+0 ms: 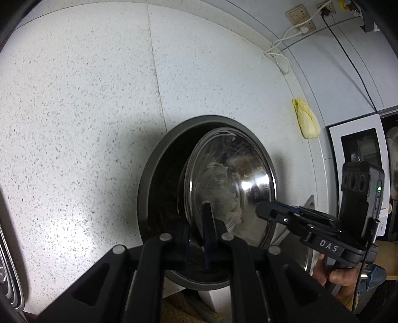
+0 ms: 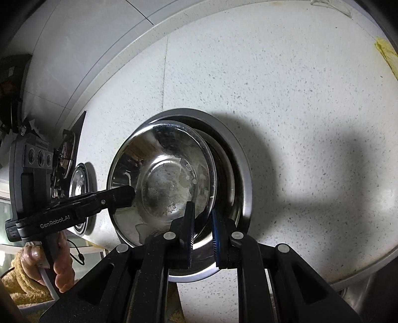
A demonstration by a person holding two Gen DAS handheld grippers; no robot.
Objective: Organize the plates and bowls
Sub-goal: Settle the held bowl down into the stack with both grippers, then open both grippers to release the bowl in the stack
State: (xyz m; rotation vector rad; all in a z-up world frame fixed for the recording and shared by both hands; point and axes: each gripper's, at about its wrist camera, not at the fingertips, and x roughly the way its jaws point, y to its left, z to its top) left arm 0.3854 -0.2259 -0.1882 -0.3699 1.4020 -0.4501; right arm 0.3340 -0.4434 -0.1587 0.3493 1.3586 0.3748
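Observation:
A shiny steel bowl [image 1: 231,179] [image 2: 161,183], tilted with its hollow facing me, sits partly inside a wider grey-rimmed steel bowl [image 1: 154,174] [image 2: 245,174] on the white speckled counter [image 1: 87,111]. My left gripper [image 1: 196,218] is shut on the shiny bowl's near rim. Its tip [image 2: 129,192] shows at the bowl's left rim in the right wrist view. My right gripper [image 2: 202,213] is shut on the opposite rim, with the edge between its blue pads. The left wrist view shows it [image 1: 261,211] at the bowl's right side, held by a hand [image 1: 338,275].
A yellow cloth [image 1: 306,119] lies at the counter's back edge, under wall sockets [image 1: 298,15] with cables. A white appliance [image 1: 358,154] stands to the right. Another small steel bowl [image 2: 79,183] and a stove burner [image 2: 67,154] sit to the left. The counter's front edge runs just below the bowls.

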